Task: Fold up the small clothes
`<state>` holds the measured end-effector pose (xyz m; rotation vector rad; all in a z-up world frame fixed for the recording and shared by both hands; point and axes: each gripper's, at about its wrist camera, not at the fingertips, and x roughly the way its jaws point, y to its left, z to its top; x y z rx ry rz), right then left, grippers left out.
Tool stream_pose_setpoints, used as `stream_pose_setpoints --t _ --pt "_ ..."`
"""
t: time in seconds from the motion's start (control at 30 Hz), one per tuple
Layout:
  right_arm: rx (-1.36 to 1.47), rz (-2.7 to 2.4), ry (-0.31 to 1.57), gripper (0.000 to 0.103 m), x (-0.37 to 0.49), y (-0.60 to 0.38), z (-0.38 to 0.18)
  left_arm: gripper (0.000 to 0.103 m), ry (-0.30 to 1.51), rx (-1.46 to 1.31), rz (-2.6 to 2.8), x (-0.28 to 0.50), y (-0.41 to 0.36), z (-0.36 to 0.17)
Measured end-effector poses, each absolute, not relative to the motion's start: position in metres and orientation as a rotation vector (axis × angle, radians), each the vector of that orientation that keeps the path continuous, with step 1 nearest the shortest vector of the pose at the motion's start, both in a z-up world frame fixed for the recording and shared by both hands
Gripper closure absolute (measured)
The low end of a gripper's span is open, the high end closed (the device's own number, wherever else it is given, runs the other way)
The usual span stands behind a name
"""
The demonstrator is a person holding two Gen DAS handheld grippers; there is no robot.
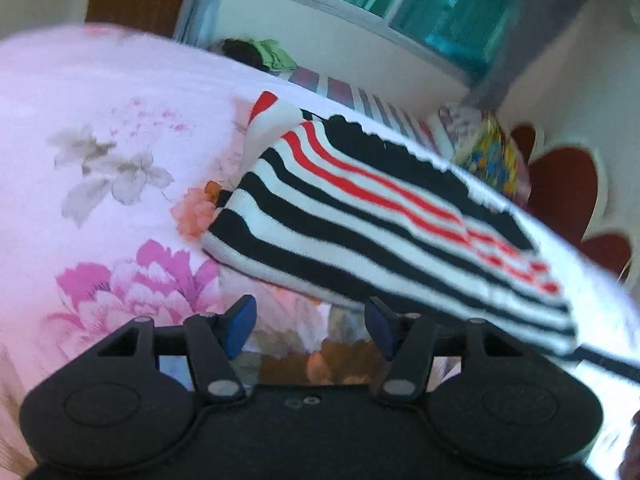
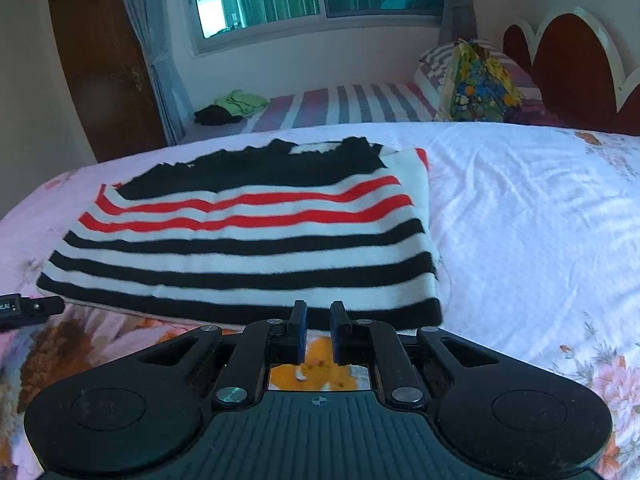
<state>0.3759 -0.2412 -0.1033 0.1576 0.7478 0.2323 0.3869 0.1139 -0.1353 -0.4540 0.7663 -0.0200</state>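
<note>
A small knit sweater (image 2: 248, 240) with black, white and red stripes lies folded flat on the floral bed sheet (image 2: 520, 220). It also shows in the left wrist view (image 1: 380, 216), blurred and tilted. My left gripper (image 1: 310, 320) is open and empty, just in front of the sweater's near edge. My right gripper (image 2: 318, 320) has its fingers a narrow gap apart with nothing between them, right at the sweater's near edge. The tip of the left gripper (image 2: 32, 308) shows at the left edge of the right wrist view.
A second bed with a striped sheet (image 2: 360, 104) stands behind, with green and dark clothes (image 2: 232, 108) and a colourful bag (image 2: 476, 84) on it. A red headboard (image 2: 568, 60) is at the right, a wooden wardrobe (image 2: 104, 60) at the left.
</note>
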Motion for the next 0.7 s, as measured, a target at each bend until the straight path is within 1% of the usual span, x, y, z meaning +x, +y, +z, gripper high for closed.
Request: stream_pose_setpoints --t 0.13,0.23,0.3,0.57,0.67,0.7 --pt "0.218 0.262 0.724 0.093 0.385 -0.237 -0.097 0.045 0.715 -0.748 0.006 0.395 0.135 -0.148" --pt "0.239 0.295 0.700 0.093 0.395 -0.230 -0.091 0.046 0.644 -1.003 0.054 0.400 0.155 -0.164" --pt "0.241 0.316 0.678 0.093 0.402 -0.224 -0.088 0.049 0.631 -1.038 0.066 0.409 0.158 -0.167" --pt "0.255 0.396 0.702 0.094 0.449 -0.187 -0.104 0.050 0.604 -1.006 0.076 0.455 0.154 -0.169" --pt "0.259 0.404 0.720 0.094 0.465 -0.174 -0.113 0.085 0.635 -0.989 0.091 0.466 0.153 -0.174" --pt "0.252 0.410 0.720 0.094 0.469 -0.170 -0.115 0.088 0.631 -1.019 0.085 0.466 0.156 -0.177"
